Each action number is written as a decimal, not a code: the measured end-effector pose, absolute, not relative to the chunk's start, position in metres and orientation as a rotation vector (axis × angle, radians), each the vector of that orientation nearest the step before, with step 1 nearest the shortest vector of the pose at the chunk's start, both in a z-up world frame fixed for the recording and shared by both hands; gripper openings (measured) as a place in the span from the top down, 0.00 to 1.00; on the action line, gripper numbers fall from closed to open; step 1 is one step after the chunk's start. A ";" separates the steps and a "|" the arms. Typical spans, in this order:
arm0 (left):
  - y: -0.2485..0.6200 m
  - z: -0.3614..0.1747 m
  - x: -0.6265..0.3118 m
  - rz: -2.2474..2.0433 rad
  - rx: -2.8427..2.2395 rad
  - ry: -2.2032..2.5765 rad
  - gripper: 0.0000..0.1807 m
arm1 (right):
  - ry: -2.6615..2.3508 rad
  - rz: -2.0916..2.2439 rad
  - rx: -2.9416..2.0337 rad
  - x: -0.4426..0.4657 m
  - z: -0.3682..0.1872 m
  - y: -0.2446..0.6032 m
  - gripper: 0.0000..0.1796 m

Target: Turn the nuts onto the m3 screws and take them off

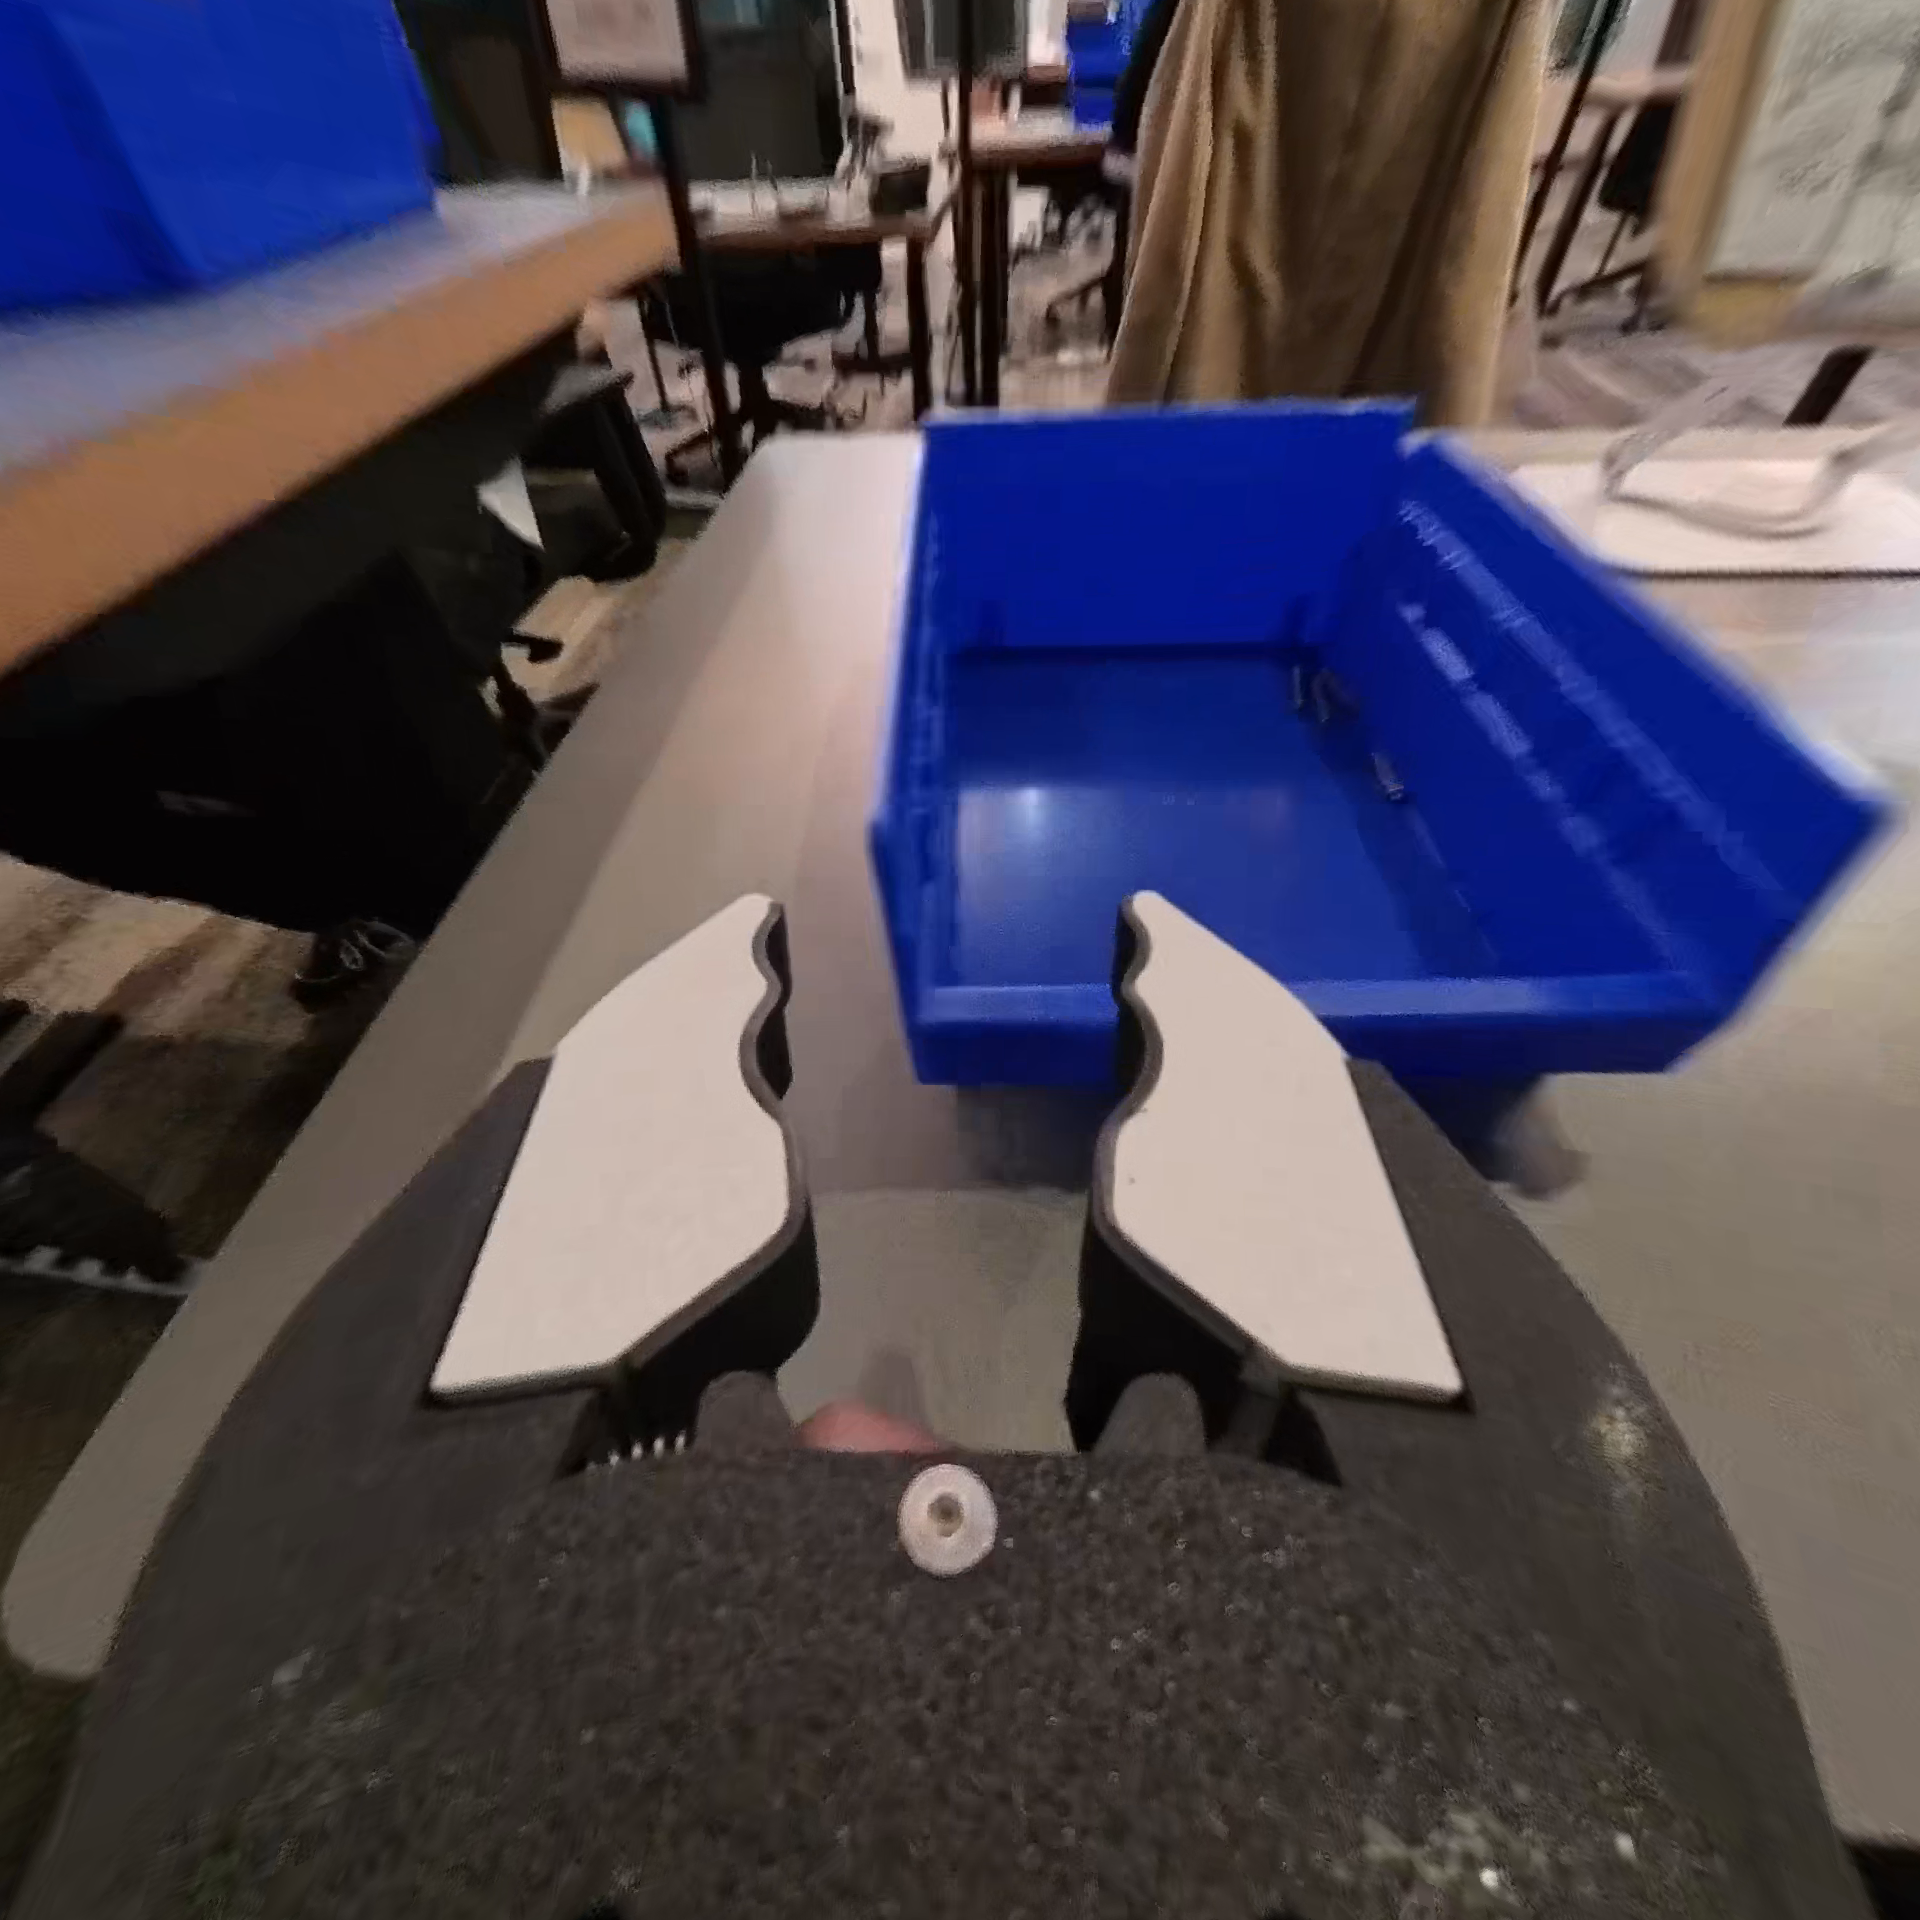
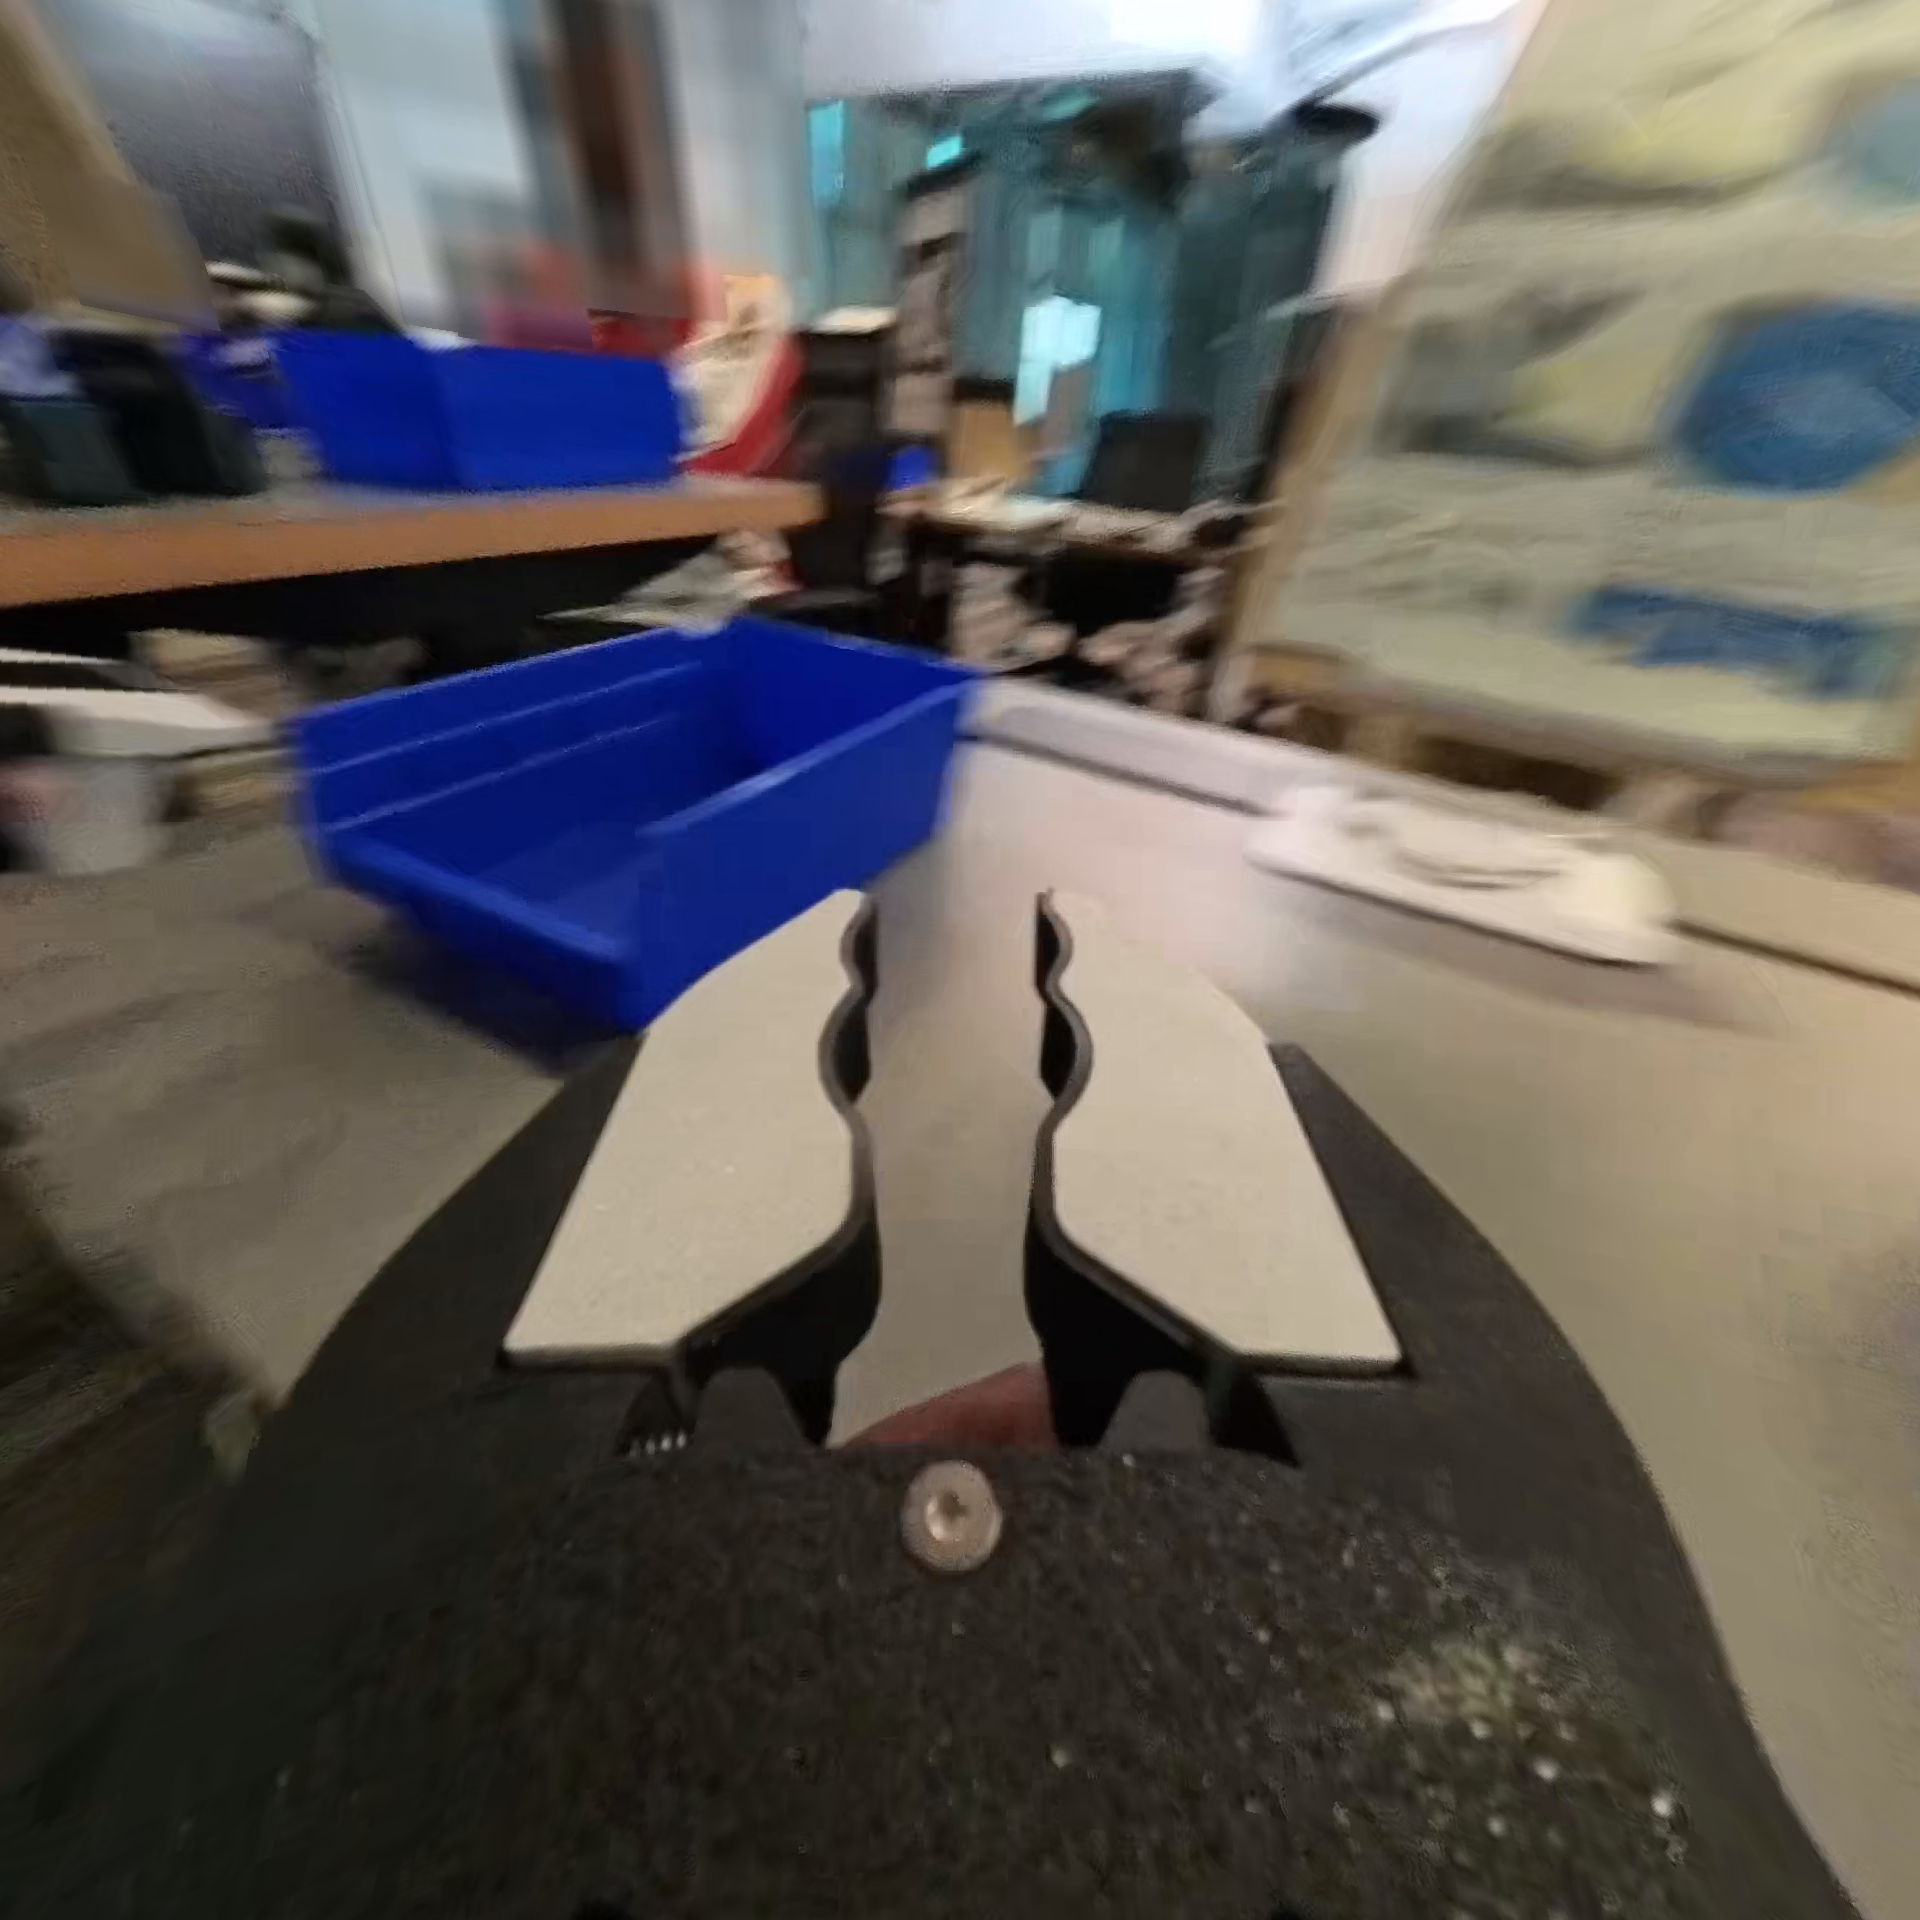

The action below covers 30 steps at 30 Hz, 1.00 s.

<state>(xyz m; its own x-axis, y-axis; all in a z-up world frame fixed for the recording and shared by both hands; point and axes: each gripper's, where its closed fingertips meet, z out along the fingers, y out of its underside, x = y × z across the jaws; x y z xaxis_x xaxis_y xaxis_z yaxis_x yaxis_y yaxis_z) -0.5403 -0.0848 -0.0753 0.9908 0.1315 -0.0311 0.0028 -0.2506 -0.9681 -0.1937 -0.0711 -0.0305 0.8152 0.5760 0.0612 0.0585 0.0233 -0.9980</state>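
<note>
A blue plastic bin [image 1: 1558, 727] stands on the grey table, just ahead and right of my left gripper [image 1: 951, 914]. Small metal screws [image 1: 1387, 774] lie along its right inner wall, with more [image 1: 1311, 696] near its far corner; blur hides their detail. My left gripper is open and empty, its tips at the bin's near rim. The bin also shows in the right wrist view [image 2: 499, 810], ahead and left of my right gripper [image 2: 954, 906], which is open, empty and above the table. No nuts can be made out.
The grey table [image 1: 1714, 1351] ends at its left edge [image 1: 644, 727]. A white object with a cable [image 2: 1455, 873] lies at the far right. A wooden bench [image 2: 416, 530] behind carries more blue bins [image 2: 488, 416]. A beige cloth [image 1: 1320, 197] hangs beyond. Left tips to right tips: about 35 cm.
</note>
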 end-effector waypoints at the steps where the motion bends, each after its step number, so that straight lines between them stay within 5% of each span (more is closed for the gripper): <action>1: -0.093 -0.063 -0.519 0.095 -1.793 -0.087 0.71 | -0.451 0.330 -1.502 -0.142 -0.024 -0.064 0.88; 9: -0.071 -0.061 -0.227 -0.249 -1.818 0.246 0.79 | -0.033 -0.099 -1.843 0.214 -0.094 -0.025 0.85; 15: -0.062 -0.092 -0.088 -0.233 -1.839 0.520 0.78 | 0.084 -0.235 -1.924 0.341 -0.122 0.009 0.83; 18: -0.066 -0.094 -0.079 -0.209 -1.835 0.514 0.78 | 0.039 -0.140 -1.945 0.343 -0.131 0.031 0.83; 21: -0.070 -0.098 -0.095 -0.203 -1.864 0.469 0.78 | 0.006 -0.055 -1.971 0.337 -0.136 0.040 0.95; 30: -0.079 -0.092 -0.216 -0.089 -1.901 0.232 0.79 | -0.077 0.019 -1.982 0.343 -0.136 0.031 0.97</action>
